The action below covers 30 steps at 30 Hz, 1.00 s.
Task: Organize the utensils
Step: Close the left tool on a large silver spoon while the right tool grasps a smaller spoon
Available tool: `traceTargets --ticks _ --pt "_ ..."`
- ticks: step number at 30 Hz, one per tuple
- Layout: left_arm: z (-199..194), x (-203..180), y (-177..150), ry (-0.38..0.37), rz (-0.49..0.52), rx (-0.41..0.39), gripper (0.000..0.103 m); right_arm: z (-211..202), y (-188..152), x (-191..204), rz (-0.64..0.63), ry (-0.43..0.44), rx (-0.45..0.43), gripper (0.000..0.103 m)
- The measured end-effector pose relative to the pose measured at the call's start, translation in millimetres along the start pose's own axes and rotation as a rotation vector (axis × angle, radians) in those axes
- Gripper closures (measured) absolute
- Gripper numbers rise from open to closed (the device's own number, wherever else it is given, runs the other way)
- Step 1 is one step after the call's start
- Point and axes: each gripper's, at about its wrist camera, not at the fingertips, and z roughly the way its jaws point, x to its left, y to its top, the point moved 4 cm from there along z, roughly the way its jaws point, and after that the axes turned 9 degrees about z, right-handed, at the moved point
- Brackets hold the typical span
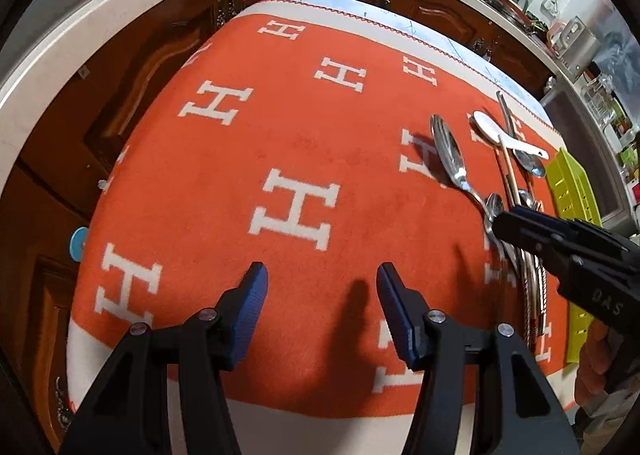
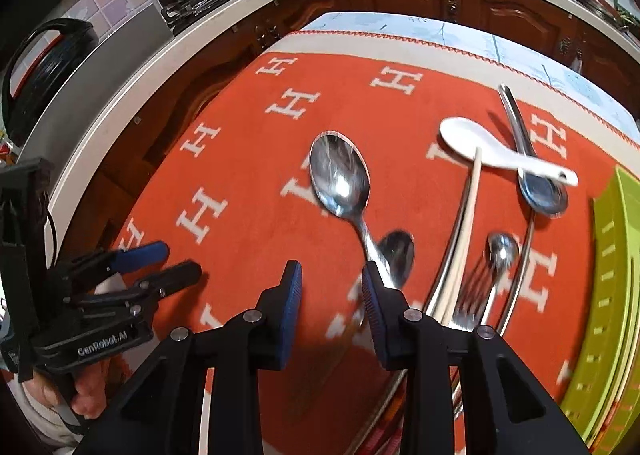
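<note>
Several utensils lie on an orange cloth (image 2: pixel 248 175) with white H letters: a large steel spoon (image 2: pixel 340 175), a white ceramic spoon (image 2: pixel 480 143), a long steel spoon (image 2: pixel 542 195), a small spoon (image 2: pixel 502 251), a fork (image 2: pixel 468 295) and chopsticks (image 2: pixel 468 215). My right gripper (image 2: pixel 330 281) hovers open just left of the large spoon's handle, which runs behind its right finger (image 2: pixel 372 295); nothing sits between the pads. My left gripper (image 1: pixel 324 291) stands open over bare cloth, well left of the large spoon (image 1: pixel 448 151). The right gripper (image 1: pixel 508 223) shows over the utensil pile.
A lime-green slotted tray (image 2: pixel 612 275) lies along the cloth's right edge, also in the left wrist view as the tray (image 1: pixel 572 191). Wooden cabinets and a pale countertop (image 2: pixel 120 103) curve round the far side. A person's hand (image 2: pixel 84 395) holds the left gripper (image 2: pixel 168 261).
</note>
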Motion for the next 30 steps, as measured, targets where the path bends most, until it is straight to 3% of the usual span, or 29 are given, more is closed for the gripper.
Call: traceTargets --ticks 6,17,26,27,30 --pt "8.0 -14.5 27.6 -0.074 0.018 -0.040 0.042 1.0 14.5 -5.0 0.006 0.000 -0.015 0.072" --pt "48.0 -49.9 71.6 -0.213 0.022 -0.102 0.042 -7.7 12.9 -49.3 0.123 0.004 -0.039 0.072" --pt "65.1 -78.6 87.1 -0.209 0.116 -0.203 0.044 -8.2 6.8 -64.3 0.167 0.031 -0.047 0.072" --pt "65.9 -82.1 87.2 -0.206 0.128 -0.211 0.047 -8.5 6.3 -66.5 0.171 0.030 -0.050 0.072" --pt "70.5 -91.5 88.9 -0.235 0.150 -0.224 0.067 -9.6 5.7 -71.2 0.183 0.032 -0.059 0.072"
